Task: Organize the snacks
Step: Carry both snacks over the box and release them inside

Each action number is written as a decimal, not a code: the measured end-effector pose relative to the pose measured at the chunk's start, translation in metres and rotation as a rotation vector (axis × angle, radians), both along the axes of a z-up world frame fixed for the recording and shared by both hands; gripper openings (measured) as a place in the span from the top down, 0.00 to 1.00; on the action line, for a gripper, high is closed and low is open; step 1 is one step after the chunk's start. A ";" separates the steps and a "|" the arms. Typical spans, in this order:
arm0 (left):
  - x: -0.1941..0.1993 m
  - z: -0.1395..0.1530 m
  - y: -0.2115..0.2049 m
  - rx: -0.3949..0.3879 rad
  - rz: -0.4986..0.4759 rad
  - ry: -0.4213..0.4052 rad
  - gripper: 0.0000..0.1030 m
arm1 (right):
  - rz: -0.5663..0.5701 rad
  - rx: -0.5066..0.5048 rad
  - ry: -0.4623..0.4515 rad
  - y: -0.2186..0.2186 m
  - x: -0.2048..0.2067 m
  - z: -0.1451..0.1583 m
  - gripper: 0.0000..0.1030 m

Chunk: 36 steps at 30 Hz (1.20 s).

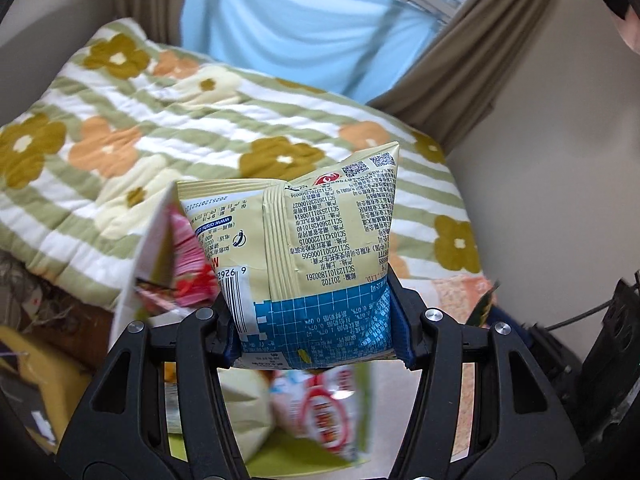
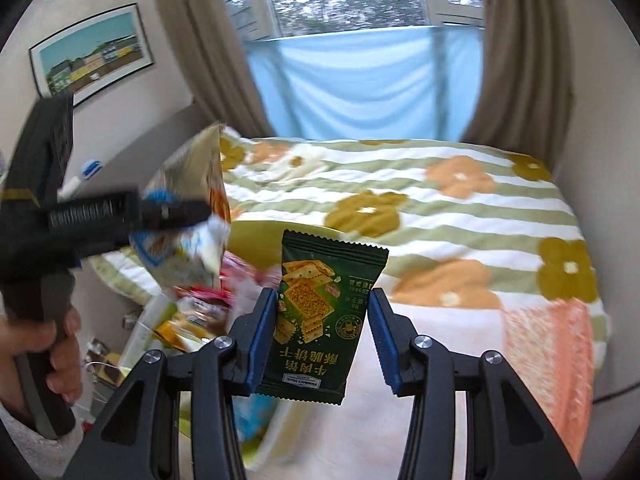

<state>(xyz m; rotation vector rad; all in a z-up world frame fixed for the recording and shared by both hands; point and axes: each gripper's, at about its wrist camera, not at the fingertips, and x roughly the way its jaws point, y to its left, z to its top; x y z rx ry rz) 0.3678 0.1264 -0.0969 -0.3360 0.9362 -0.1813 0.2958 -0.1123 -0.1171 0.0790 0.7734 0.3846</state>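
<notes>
A pale yellow snack bag [image 1: 316,264], its printed back and blue lower panel facing the camera, sits upright between the fingers of the left gripper [image 1: 316,332], pinched at both lower sides by the blue pads [image 1: 400,328]; below and to the left of it lie more snack packets [image 1: 320,416] on a yellow-green tray [image 1: 280,460], blurred; behind spreads a bed with a flowered quilt [image 1: 160,128].

In the right wrist view a dark green cracker packet [image 2: 322,316] stands between the fingers of the right gripper [image 2: 322,340]; the left pad [image 2: 262,340] touches its edge, while the right pad [image 2: 384,344] stands just clear of it, so the jaws are spread slightly wider than the packet; whether it is truly gripped I cannot tell; to the left the other gripper shows, held in a hand [image 2: 60,356], with the snack bag in its fingers; beyond hang a blue cloth [image 2: 360,92], brown curtains [image 2: 520,60] and a framed picture [image 2: 92,56].
</notes>
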 end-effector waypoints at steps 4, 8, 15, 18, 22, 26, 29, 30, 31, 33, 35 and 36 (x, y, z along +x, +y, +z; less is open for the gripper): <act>0.006 -0.028 0.032 0.004 0.002 0.067 0.48 | 0.038 0.002 0.019 0.031 0.015 -0.002 0.59; 0.017 -0.057 0.041 0.023 -0.068 0.143 0.48 | 0.033 -0.002 0.050 0.052 0.026 -0.010 0.59; 0.034 -0.077 0.023 0.118 -0.157 0.189 0.28 | -0.013 -0.016 0.114 0.054 0.045 -0.026 0.59; 0.028 -0.073 0.020 0.173 -0.129 0.123 0.00 | -0.010 -0.024 0.121 0.052 0.053 -0.028 0.59; 0.015 -0.069 0.022 0.202 -0.067 0.089 0.00 | 0.018 -0.022 0.128 0.049 0.065 -0.034 0.59; 0.009 -0.069 0.016 0.295 -0.038 0.095 0.00 | 0.053 -0.029 0.132 0.050 0.073 -0.039 0.59; 0.005 -0.069 0.017 0.314 -0.016 0.096 0.00 | 0.072 -0.019 0.146 0.050 0.079 -0.042 0.59; 0.003 -0.069 0.018 0.305 -0.012 0.100 0.00 | 0.078 -0.021 0.152 0.050 0.082 -0.044 0.59; 0.002 -0.070 0.019 0.292 -0.006 0.108 0.00 | 0.087 -0.028 0.163 0.051 0.087 -0.046 0.59; 0.000 -0.071 0.021 0.277 0.010 0.115 0.00 | 0.091 -0.036 0.183 0.053 0.095 -0.052 0.59; -0.003 -0.071 0.021 0.278 0.017 0.112 0.00 | 0.106 -0.028 0.213 0.056 0.103 -0.058 0.59; -0.004 -0.071 0.022 0.285 0.024 0.111 0.00 | 0.108 -0.024 0.223 0.057 0.107 -0.061 0.59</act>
